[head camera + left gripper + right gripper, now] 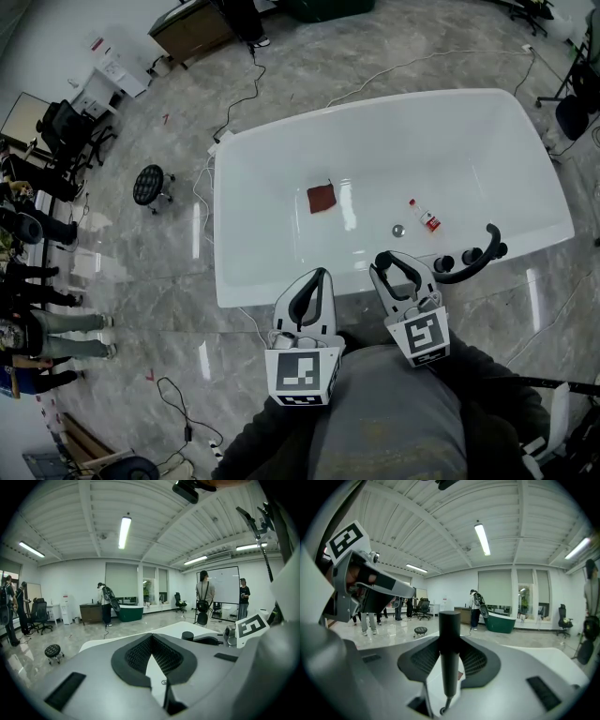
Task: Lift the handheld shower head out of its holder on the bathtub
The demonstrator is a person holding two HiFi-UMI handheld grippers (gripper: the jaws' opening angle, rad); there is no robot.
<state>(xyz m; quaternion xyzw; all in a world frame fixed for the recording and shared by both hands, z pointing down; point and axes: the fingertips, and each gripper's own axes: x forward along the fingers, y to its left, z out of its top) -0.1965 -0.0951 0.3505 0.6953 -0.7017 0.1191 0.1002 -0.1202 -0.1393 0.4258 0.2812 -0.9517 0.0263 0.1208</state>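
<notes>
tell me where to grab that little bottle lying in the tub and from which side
Probably across the middle of the bottle, straight down from above. It lies on its side on the floor of the bathtub beside the drain, so its two long sides are the ones to pinch, square to its length. The tub walls would block a level approach.

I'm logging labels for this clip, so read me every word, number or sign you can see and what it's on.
No text here is legible.
Small bottle in the bathtub: red label, too small to read.
White cabinet: red sign, too small to read.
Marker cubes: black-and-white square patterns only, no words.
</notes>
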